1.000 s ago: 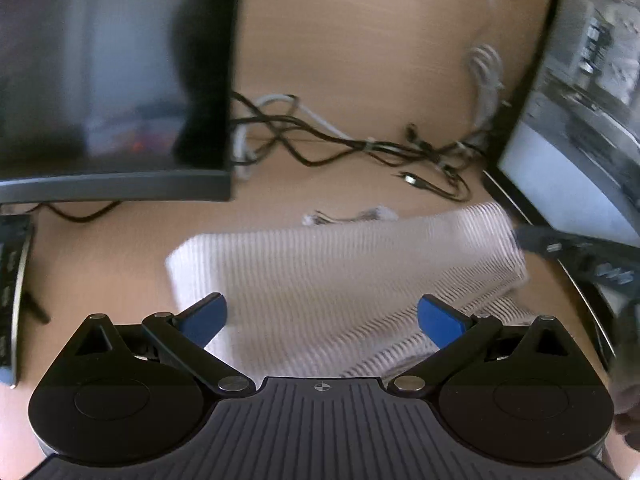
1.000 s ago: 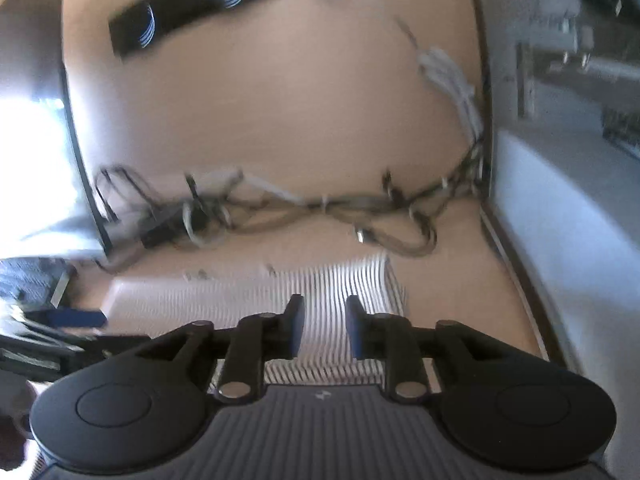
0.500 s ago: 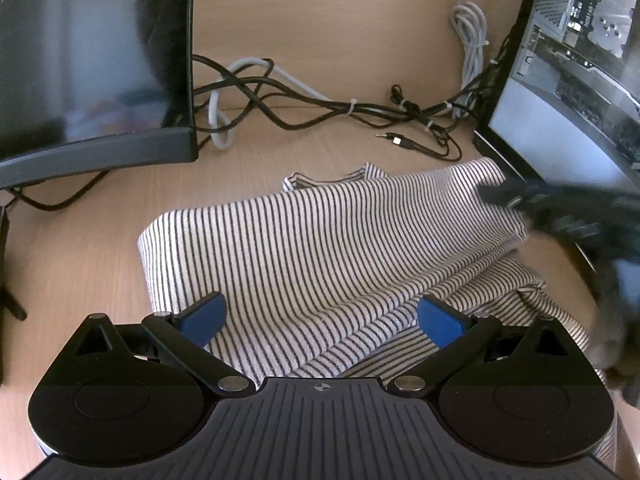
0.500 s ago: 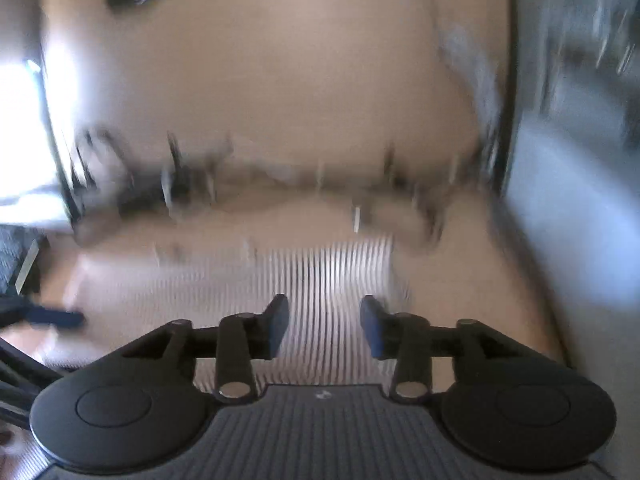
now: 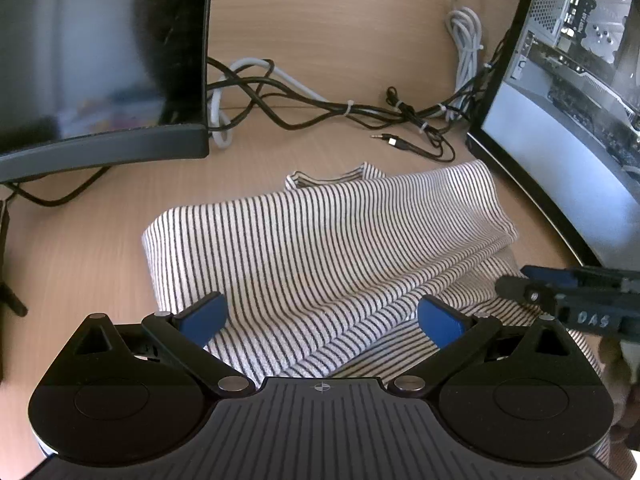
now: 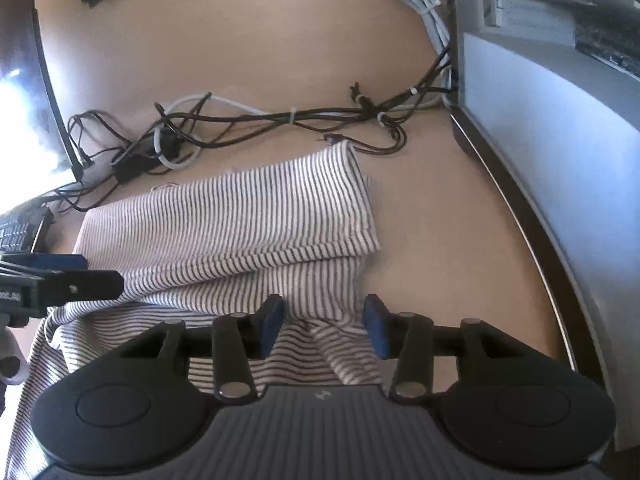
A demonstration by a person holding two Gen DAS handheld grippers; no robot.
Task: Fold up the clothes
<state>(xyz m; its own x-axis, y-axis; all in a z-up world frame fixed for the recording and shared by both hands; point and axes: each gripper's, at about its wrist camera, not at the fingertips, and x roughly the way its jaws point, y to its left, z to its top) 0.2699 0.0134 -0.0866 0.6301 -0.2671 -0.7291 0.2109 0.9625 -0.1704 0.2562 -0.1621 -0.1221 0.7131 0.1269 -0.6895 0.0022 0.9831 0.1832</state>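
Note:
A white shirt with thin dark stripes [image 5: 328, 248] lies on the wooden desk, its upper part folded over the lower part; the collar [image 5: 328, 178] peeks out at the far edge. My left gripper [image 5: 322, 318] hovers open over the shirt's near left side, nothing between its blue pads. In the right wrist view the same shirt [image 6: 240, 224] lies ahead, and my right gripper [image 6: 324, 322] stands open just above its near right edge, holding nothing. The right gripper's tip [image 5: 560, 292] shows at the right of the left view; the left gripper's tip [image 6: 60, 280] shows at the left of the right view.
A dark monitor [image 5: 92, 60] stands at the left, a computer case [image 5: 568, 80] at the right. Tangled cables [image 5: 320, 108] run along the back of the desk [image 5: 100, 240]. A keyboard corner [image 6: 20, 228] sits at the far left in the right view.
My right gripper has let go of the shirt's folded edge, opened, and pulled back toward the near side. The folded layer now rests flat. The left gripper stayed open.

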